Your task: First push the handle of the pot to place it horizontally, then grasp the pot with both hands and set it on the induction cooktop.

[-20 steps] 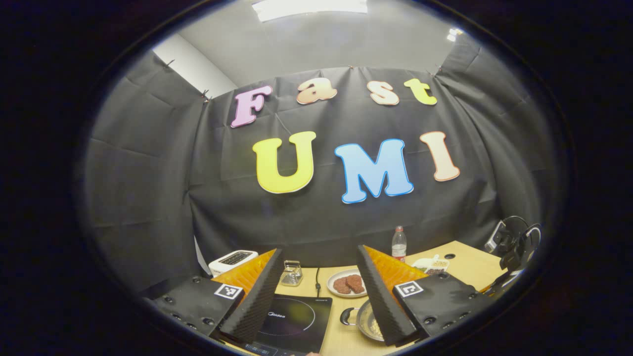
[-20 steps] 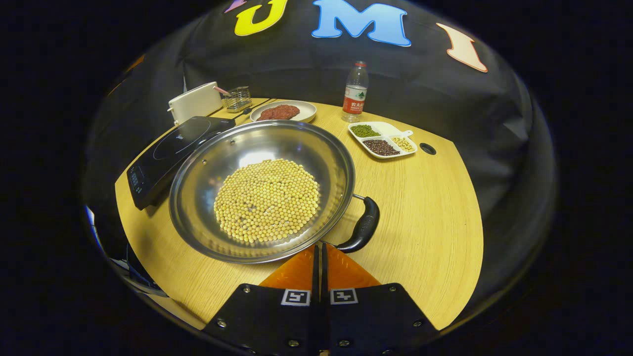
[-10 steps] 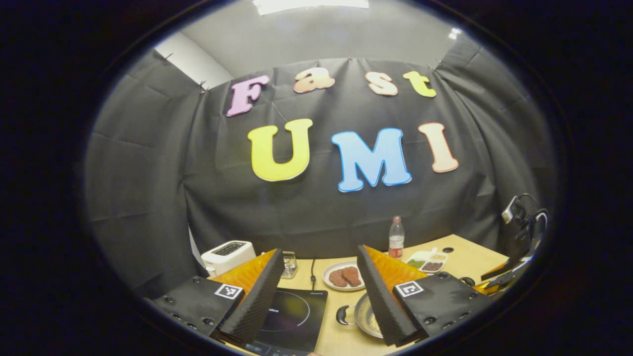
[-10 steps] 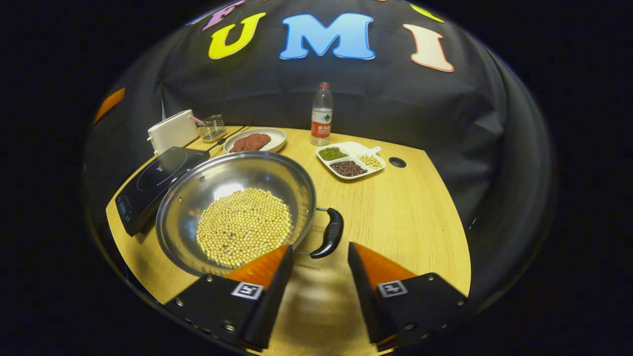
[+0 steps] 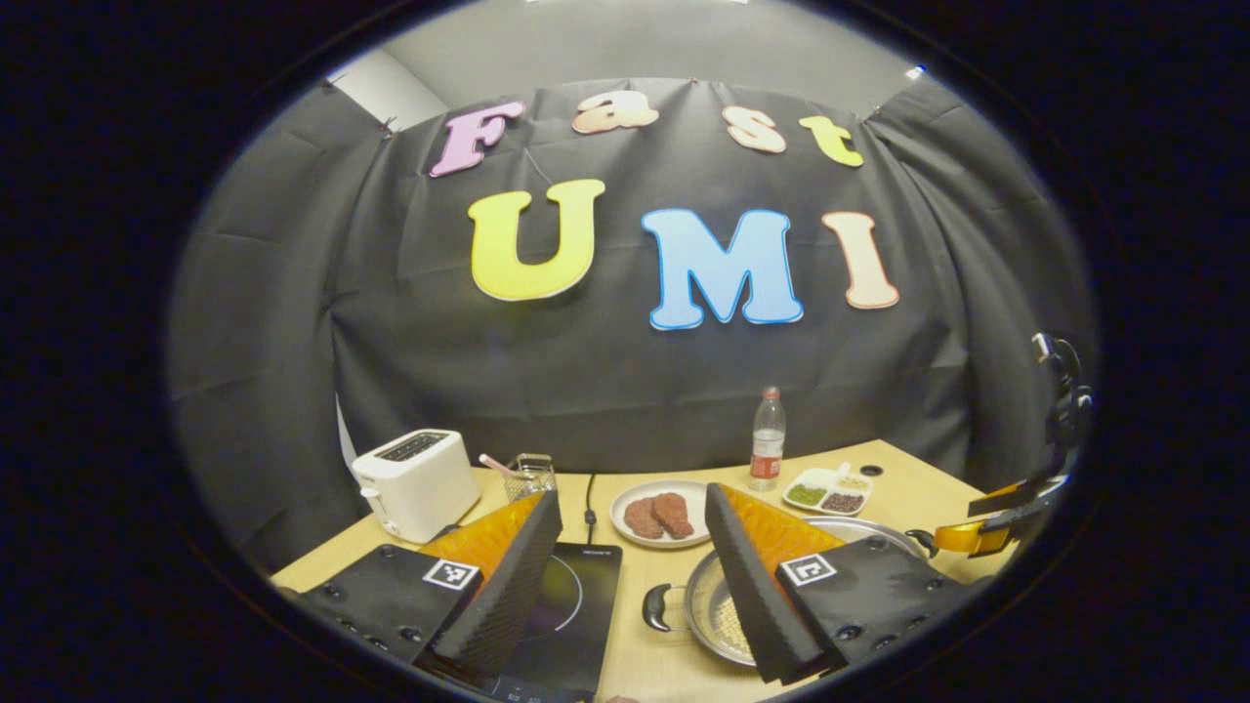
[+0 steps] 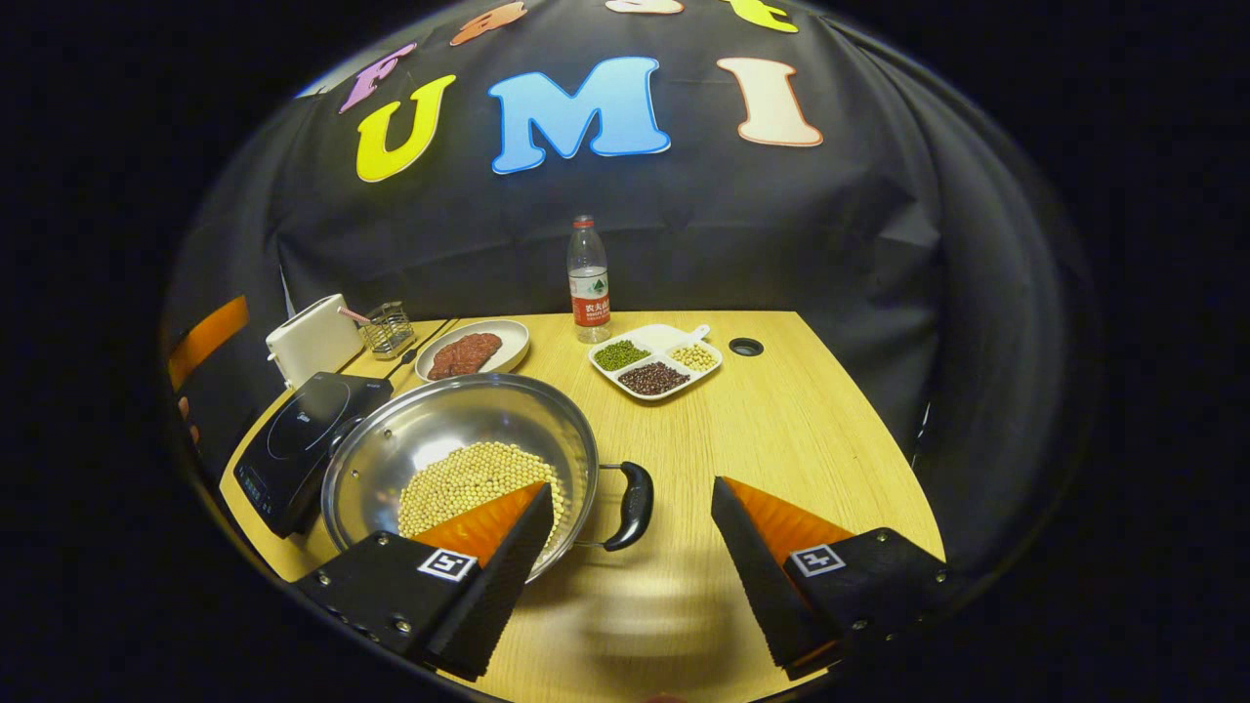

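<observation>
Steel pot point(image 6: 459, 459) of beans sits beside the cooktop point(image 6: 298, 444) on the bench point(image 6: 801, 420). Right claw point(image 6: 625, 561) gapes near its handle point(image 6: 630, 493); left claw point(image 5: 630, 586) released, toaster point(image 5: 415, 483) beyond.

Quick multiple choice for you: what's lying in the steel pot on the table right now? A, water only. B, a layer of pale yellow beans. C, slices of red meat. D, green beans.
B: in the right gripper view the pot holds a layer of pale yellow beans, while the red meat lies on a separate plate farther back.
</observation>
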Demonstrator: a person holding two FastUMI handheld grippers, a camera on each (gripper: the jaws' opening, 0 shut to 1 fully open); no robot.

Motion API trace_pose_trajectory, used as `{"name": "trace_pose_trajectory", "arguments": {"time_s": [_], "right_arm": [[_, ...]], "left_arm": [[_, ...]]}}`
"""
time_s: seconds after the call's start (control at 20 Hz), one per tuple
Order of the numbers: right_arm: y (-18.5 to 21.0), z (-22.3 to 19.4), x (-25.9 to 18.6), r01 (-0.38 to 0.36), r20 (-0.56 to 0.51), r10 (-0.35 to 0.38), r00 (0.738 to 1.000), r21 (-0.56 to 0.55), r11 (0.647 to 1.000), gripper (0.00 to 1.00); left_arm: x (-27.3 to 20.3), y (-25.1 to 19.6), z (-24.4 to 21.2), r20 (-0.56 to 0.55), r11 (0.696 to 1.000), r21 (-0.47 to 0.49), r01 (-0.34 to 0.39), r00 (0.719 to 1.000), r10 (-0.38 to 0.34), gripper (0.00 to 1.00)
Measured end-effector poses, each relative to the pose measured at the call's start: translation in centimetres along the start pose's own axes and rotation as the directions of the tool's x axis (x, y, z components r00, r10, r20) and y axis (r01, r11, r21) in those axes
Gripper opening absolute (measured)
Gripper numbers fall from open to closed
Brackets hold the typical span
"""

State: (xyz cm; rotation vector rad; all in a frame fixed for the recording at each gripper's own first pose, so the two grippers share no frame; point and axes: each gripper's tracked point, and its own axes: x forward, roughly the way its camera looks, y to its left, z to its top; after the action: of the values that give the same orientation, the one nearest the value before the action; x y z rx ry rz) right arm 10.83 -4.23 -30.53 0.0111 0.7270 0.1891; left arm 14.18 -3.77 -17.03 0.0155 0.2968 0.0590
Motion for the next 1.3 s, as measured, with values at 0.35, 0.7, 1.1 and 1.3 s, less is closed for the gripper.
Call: {"name": "trace_pose_trajectory", "arguments": {"time_s": [0.35, 0.7, 1.1, 1.3], "right_arm": [[1.6, -0.2, 1.5, -0.009, -0.017, 0.009, 1.000, 0.009, 1.000, 1.00], [1.9, -0.9, 3.1, -0.004, -0.049, 0.006, 0.999, 0.032, 0.999, 1.00], [2.0, -3.2, 4.9, -0.012, -0.138, 0.020, 0.990, 0.064, 0.998, 1.00], [1.8, -3.5, 5.5, 0.004, -0.158, 0.007, 0.987, 0.072, 0.997, 0.93]], "left_arm": [[3.0, -1.5, -6.2, -0.143, 0.998, -0.022, 0.052, 0.988, -0.055, 0.94], [5.5, -2.4, -13.1, -0.319, 0.995, -0.077, 0.070, 0.943, -0.091, 0.96], [7.7, -2.5, -18.8, -0.468, 0.995, -0.074, 0.062, 0.879, -0.090, 0.96], [8.2, -2.6, -19.3, -0.484, 0.996, -0.060, 0.068, 0.870, -0.089, 0.87]]}}
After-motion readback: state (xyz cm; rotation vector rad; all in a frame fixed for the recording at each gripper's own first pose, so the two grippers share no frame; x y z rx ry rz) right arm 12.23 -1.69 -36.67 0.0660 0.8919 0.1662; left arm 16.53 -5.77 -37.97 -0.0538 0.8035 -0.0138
